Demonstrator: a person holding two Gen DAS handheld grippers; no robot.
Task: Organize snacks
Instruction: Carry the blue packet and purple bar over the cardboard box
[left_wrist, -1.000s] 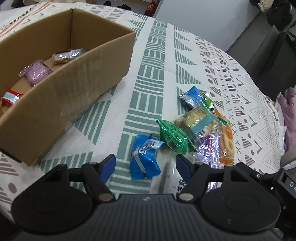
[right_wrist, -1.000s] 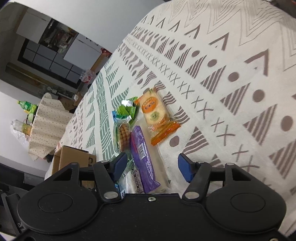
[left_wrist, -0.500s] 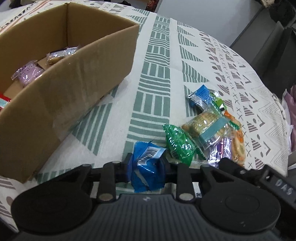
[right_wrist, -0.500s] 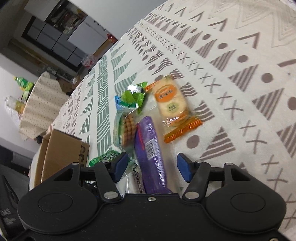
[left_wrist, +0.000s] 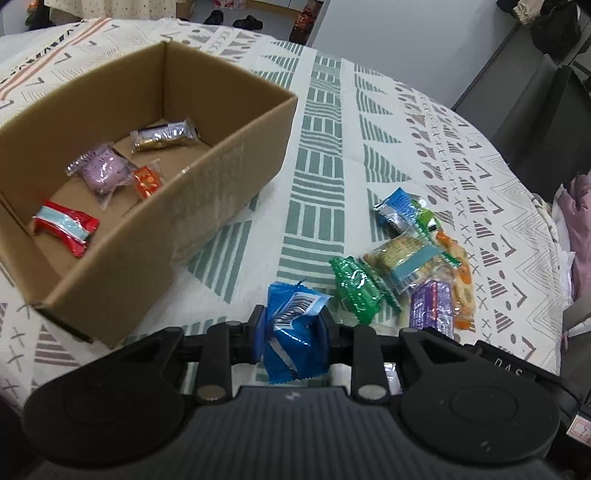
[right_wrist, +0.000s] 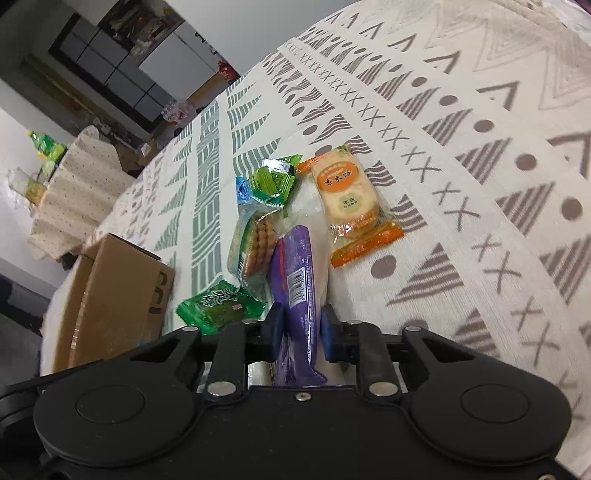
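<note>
My left gripper (left_wrist: 293, 328) is shut on a blue snack packet (left_wrist: 295, 332) and holds it above the cloth, just right of the open cardboard box (left_wrist: 221, 173). The box holds several snacks, among them a red packet (left_wrist: 66, 227) and a lilac packet (left_wrist: 99, 171). My right gripper (right_wrist: 301, 328) is shut on a long purple snack bar (right_wrist: 295, 280), which still lies among the pile. That pile has a dark green packet (right_wrist: 219, 306), a cracker pack (right_wrist: 251, 240), an orange rice-cracker pack (right_wrist: 349, 199) and a light green packet (right_wrist: 275, 181).
The table has a patterned white, green and grey cloth (left_wrist: 321, 155). Dark chairs (left_wrist: 546, 96) stand beyond its far right edge. The box also shows at the left in the right wrist view (right_wrist: 114, 291). A second small covered table (right_wrist: 70, 192) stands in the background.
Both grippers went from open to shut: the left closed on the blue packet and lifted it toward the box, the right closed on the purple bar.
</note>
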